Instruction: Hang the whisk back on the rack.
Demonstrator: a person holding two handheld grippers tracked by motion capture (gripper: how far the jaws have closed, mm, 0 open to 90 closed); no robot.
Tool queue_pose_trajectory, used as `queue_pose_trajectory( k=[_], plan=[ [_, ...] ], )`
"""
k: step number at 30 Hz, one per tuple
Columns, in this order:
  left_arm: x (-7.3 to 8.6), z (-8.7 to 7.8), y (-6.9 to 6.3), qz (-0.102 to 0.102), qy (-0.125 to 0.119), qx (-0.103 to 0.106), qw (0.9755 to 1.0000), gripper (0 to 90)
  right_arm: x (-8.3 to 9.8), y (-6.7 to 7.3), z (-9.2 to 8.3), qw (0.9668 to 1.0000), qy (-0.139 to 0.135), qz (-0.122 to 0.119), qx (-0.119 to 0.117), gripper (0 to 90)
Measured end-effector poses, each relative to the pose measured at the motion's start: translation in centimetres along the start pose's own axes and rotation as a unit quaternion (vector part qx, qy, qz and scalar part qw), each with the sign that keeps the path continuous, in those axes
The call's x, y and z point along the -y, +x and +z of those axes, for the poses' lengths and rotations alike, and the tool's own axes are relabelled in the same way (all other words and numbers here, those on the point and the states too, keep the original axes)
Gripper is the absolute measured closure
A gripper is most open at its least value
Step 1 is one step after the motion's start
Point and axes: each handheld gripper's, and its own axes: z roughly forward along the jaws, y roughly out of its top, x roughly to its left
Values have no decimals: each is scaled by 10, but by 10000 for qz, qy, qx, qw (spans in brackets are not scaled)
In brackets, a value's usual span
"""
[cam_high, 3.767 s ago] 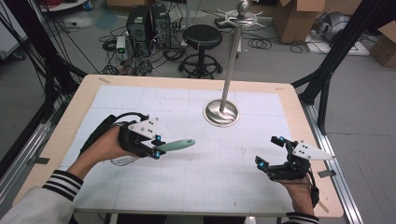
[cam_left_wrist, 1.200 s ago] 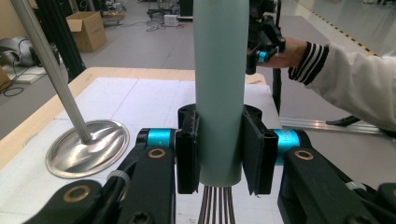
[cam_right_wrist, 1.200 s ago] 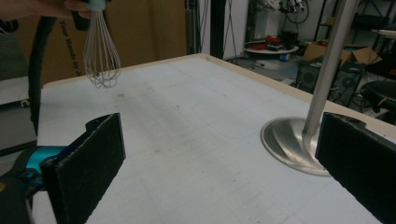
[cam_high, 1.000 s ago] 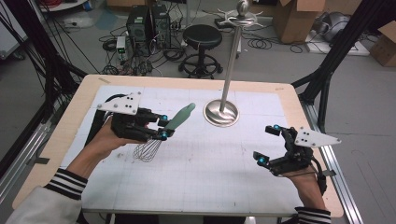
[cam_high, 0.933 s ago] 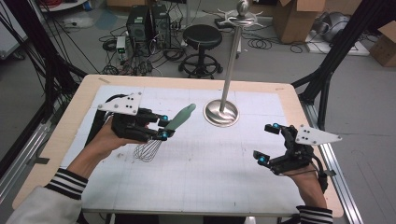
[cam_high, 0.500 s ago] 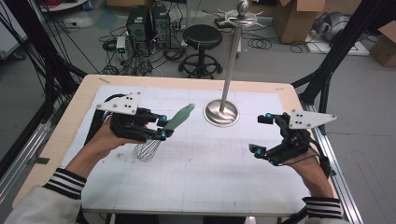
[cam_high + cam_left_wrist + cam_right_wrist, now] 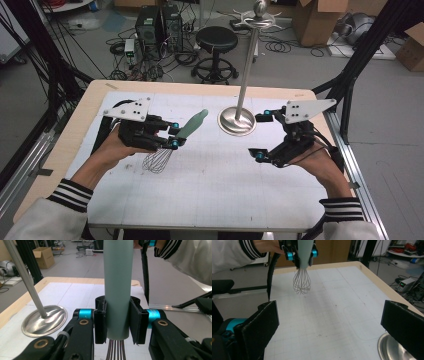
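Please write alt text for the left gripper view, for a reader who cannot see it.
The left claw grips the pale green handle of a whisk, wires pointing down. Behind, a metal stand rests on the white table.

Whisk (image 7: 172, 140): pale green handle, thin silvery wires. Left gripper (image 7: 173, 134): black body w/ turquoise rings at the jaws, brass-coloured screws showing in the left gripper view, light grey plate on top. Right gripper (image 7: 261, 135): same black, turquoise accents, light grey plate. Stand (image 7: 237, 120) at far centre: shiny silver pole & round base. Table (image 7: 87, 107): light wood edge, white mat w/ faint grey grid lines & some dark smudges. Sleeves (image 7: 70, 194): white, cuffs striped black & white. Stool (image 7: 216, 39) beyond the table: black. Floor grey; boxes far right brown cardboard.
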Motion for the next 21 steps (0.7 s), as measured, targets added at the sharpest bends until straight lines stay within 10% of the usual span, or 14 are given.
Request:
queue_pose_trajectory(
  k=[21],
  plan=[
    [-2,6,-1,23,-144,89,9999,694,-44,4,51,9984,-7,-328,-458,2]
  ],
)
